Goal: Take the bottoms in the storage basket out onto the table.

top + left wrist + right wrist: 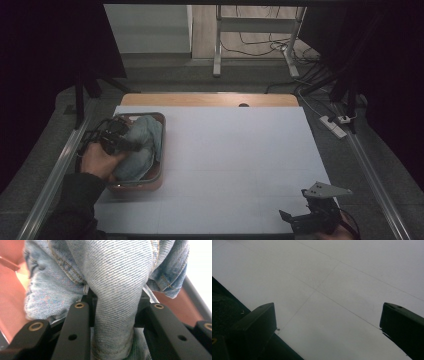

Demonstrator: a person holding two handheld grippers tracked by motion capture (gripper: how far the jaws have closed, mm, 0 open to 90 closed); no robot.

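A light blue denim garment (pixel 141 145) lies bundled in a reddish-brown basket (pixel 159 175) at the table's left. My left gripper (pixel 131 146) reaches into the basket and is shut on a thick fold of the denim. In the left gripper view the fold of the denim garment (pixel 115 290) is squeezed between the two black jaws, and my left gripper (pixel 115 312) sits just above the basket's floor. My right gripper (pixel 300 217) rests at the table's front right corner. In the right gripper view my right gripper (pixel 327 322) stands open over bare white surface.
The white table cover (pixel 235 160) stretches wide between the basket and the right gripper. A wooden table edge (pixel 210 99) shows at the back. Metal rails (pixel 50 185) run along both sides, and a power strip (pixel 334 126) lies on the floor at right.
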